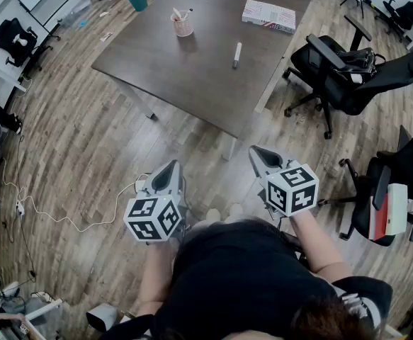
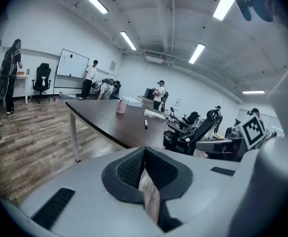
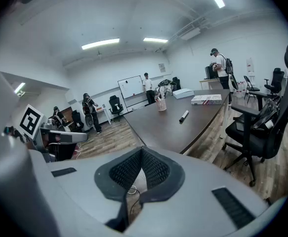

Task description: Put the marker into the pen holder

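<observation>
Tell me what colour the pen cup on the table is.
The pen cup is pink, seen best in the head view.

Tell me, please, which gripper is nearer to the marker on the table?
Right. The right gripper hangs short of the table's near corner, almost in line with the marker; the left gripper sits farther off, leftward.

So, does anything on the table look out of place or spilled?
Only the marker: it lies loose on the bare table, apart from the pen holder, which stands upright. Nothing looks spilled or damaged.
</observation>
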`<move>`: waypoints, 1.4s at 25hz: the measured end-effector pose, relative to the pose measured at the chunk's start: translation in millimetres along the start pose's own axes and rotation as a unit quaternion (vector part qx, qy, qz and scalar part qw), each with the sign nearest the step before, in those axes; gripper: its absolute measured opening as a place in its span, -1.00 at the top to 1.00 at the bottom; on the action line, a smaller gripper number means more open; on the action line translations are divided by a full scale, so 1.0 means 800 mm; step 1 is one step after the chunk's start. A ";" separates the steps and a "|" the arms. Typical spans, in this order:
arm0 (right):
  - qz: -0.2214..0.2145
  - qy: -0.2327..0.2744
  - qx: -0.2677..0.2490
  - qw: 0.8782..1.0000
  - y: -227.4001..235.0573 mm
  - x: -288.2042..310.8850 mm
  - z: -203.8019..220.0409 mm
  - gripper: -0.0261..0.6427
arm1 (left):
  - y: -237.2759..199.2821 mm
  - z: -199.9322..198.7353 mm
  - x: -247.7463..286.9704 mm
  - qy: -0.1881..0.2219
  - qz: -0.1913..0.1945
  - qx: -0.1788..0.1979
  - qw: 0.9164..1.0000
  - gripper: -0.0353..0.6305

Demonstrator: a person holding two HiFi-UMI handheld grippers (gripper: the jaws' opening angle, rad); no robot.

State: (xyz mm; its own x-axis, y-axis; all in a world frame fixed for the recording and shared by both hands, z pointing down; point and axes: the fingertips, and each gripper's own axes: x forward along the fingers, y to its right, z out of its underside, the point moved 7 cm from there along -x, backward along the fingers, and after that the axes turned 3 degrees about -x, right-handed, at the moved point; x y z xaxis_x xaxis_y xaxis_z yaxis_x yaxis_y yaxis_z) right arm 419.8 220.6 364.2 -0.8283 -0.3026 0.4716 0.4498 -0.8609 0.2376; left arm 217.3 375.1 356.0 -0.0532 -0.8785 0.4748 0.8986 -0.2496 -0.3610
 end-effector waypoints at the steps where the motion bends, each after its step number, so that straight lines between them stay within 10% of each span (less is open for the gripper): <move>1: 0.000 0.001 -0.001 1.000 0.004 0.000 -0.001 0.88 | 0.002 0.000 0.002 0.001 -0.003 -0.001 1.000 0.81; 21: -0.026 -0.011 -0.003 1.000 0.026 0.045 -0.005 0.88 | -0.020 -0.004 0.018 0.016 -0.048 -0.013 0.999 0.81; 35: 0.032 -0.014 -0.014 0.999 -0.053 0.171 -0.057 0.87 | -0.168 -0.078 0.047 -0.006 0.014 0.019 1.000 0.81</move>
State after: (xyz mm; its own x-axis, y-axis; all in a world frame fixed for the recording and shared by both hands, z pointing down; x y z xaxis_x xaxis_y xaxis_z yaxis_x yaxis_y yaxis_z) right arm 272.4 196.7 379.7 -0.7885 -0.3467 0.5080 0.4918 -0.8515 0.1821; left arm 67.3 349.8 372.2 -0.0230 -0.8796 0.4752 0.9155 -0.2095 -0.3434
